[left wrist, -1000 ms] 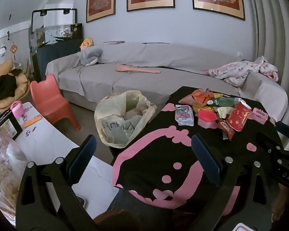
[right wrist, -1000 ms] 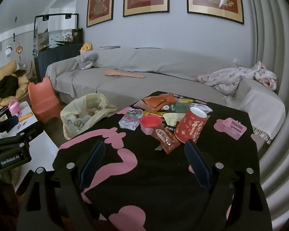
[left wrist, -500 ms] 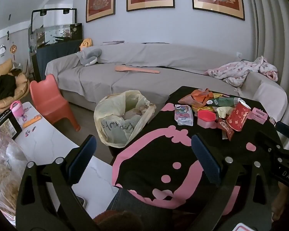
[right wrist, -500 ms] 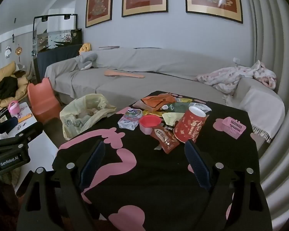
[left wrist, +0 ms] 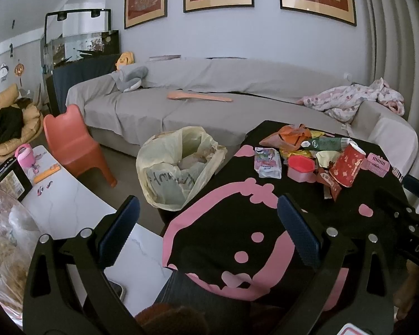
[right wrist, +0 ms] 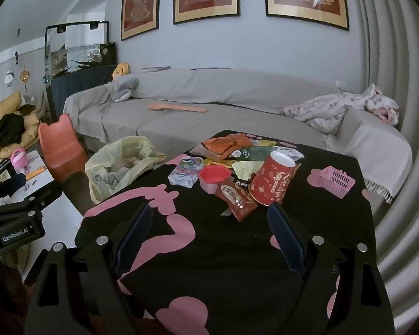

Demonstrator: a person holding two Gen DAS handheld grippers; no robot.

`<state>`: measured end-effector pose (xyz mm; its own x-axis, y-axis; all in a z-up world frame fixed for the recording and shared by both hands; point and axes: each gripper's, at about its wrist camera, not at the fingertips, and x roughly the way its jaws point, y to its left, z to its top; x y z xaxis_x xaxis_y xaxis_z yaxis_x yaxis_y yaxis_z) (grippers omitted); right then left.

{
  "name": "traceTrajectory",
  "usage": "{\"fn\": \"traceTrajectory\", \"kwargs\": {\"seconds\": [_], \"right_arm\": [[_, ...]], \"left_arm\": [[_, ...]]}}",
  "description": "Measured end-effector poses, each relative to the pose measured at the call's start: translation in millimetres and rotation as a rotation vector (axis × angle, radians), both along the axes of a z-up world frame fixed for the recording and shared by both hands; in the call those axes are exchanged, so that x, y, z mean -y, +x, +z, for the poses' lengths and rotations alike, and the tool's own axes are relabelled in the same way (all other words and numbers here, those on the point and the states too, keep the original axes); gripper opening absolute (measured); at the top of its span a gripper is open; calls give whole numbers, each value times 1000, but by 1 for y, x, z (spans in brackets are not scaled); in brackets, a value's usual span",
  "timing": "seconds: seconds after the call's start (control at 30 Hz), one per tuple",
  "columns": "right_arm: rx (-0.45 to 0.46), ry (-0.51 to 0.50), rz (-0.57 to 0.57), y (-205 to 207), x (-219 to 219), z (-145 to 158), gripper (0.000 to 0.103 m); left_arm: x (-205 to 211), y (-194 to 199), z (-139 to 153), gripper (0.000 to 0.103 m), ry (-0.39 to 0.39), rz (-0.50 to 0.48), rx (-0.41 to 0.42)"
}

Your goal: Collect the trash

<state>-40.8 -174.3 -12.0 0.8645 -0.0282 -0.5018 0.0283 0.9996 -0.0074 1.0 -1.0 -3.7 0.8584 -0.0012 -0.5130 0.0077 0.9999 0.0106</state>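
A heap of trash lies at the far side of the black and pink tablecloth (right wrist: 209, 256): a tipped red paper cup (right wrist: 271, 180) (left wrist: 346, 164), a red lidded tub (right wrist: 212, 177) (left wrist: 300, 167), a red sachet (right wrist: 236, 199), a white wrapper (right wrist: 185, 171) (left wrist: 266, 162), a green packet (right wrist: 254, 153) and orange wrappers (right wrist: 226, 143). A yellowish trash bag (left wrist: 178, 167) (right wrist: 120, 167) stands open beside the table's left edge. My left gripper (left wrist: 208, 223) and right gripper (right wrist: 209, 230) are both open, empty, short of the heap.
A small pink basket (right wrist: 336, 181) sits on the table's right side. A grey sofa (right wrist: 209, 117) with a crumpled blanket (right wrist: 346, 106) runs behind. An orange child's chair (left wrist: 72, 139) and a white low table (left wrist: 69, 206) with small items stand at left.
Both views have shifted only slightly; the heap sits a touch farther off than a second ago. Both grippers stay open and nothing has been picked up.
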Motion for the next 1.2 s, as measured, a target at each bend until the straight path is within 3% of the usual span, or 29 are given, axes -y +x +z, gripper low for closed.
{"fn": "traceTrajectory", "kwargs": {"seconds": [1.2], "right_arm": [[-6,7,-1,1,1,0,81]], "left_arm": [[-1,2,-1,94,-1,-2,-5]]}}
